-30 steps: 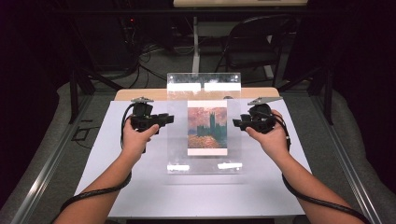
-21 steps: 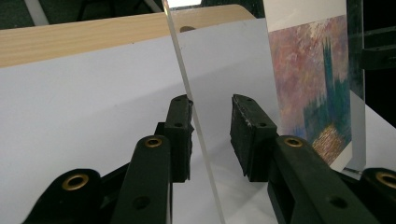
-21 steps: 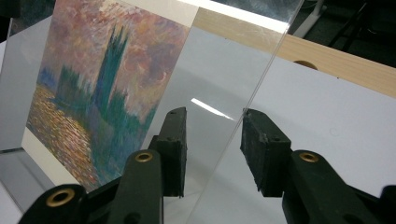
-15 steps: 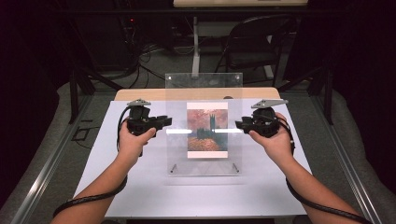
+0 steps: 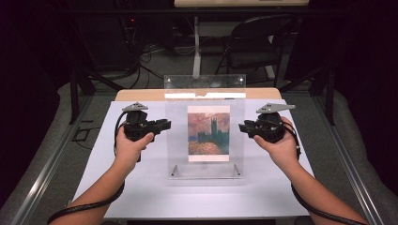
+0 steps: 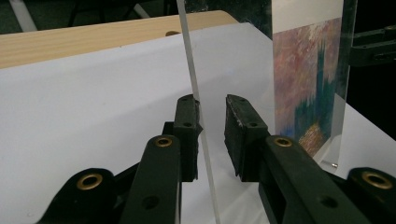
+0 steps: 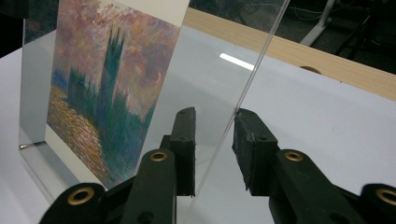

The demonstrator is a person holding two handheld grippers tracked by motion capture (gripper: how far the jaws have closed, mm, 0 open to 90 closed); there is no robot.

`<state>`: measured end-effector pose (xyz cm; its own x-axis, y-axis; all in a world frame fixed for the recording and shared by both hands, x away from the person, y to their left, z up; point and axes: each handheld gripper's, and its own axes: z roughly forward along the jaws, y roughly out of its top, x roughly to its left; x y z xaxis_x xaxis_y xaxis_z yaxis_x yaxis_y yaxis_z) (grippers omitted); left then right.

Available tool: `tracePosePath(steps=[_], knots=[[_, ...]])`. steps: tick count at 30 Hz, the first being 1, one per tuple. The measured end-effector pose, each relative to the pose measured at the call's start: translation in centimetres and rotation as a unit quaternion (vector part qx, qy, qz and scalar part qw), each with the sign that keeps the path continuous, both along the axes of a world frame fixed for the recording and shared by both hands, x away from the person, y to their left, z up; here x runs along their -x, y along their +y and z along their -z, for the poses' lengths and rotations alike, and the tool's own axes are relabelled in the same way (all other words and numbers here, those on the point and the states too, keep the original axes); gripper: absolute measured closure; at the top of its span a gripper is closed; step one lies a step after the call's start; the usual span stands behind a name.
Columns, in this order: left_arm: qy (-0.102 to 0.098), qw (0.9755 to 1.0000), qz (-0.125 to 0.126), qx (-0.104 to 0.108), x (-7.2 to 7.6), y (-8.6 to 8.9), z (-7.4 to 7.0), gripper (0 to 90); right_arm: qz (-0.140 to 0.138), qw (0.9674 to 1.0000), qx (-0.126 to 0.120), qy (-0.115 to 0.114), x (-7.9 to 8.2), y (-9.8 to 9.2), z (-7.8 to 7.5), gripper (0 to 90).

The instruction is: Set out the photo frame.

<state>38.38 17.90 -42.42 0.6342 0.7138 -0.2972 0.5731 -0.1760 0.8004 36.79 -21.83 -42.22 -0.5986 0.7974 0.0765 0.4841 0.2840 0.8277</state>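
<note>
the clear acrylic picture frame (image 5: 205, 126) stands upright on the white sheet (image 5: 141, 187) over the counter (image 5: 141, 95), directly between the two claws, its broad face toward the person and its long axis running up and down. the left claw (image 5: 165, 125) sits at the frame's left edge, the right claw (image 5: 243, 126) at its right edge, both level and pointing inward at each other. each hand is about equally near its own edge.

in the left gripper view the thin pane edge (image 6: 196, 107) runs up between the jaws, touching or nearly touching the left pad while the other pad stands off; the jaws have just been closing and are not yet pinching. in the right gripper view the pane edge (image 7: 243, 93) likewise passes between the jaws, close against the right pad, with a gap to the other; these jaws too have just been closing, still spread around the pane.

the coming squeeze depends on each edge staying centred between its pads, since the pane is thin and slick.
</note>
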Motion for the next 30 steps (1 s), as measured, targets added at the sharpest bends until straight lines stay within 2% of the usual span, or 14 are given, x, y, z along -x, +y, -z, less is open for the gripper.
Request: tracePosePath(steps=[8,15,30], knots=[[-0.005,1.0000,0.003,0.004,1.0,0.1,-0.2,76.3,-0.005,0.9999,-0.002,-0.008,1.0,-0.2,-0.1,71.7],[-0.010,0.9999,0.011,0.003,1.9,0.3,-0.3,77.2,-0.015,0.9999,-0.003,-0.006,1.7,-0.4,-0.4,73.3],[-0.020,0.9995,0.023,0.011,3.6,0.6,-0.3,77.9,-0.026,0.9995,-0.015,-0.013,3.4,-0.8,-0.3,75.7]])
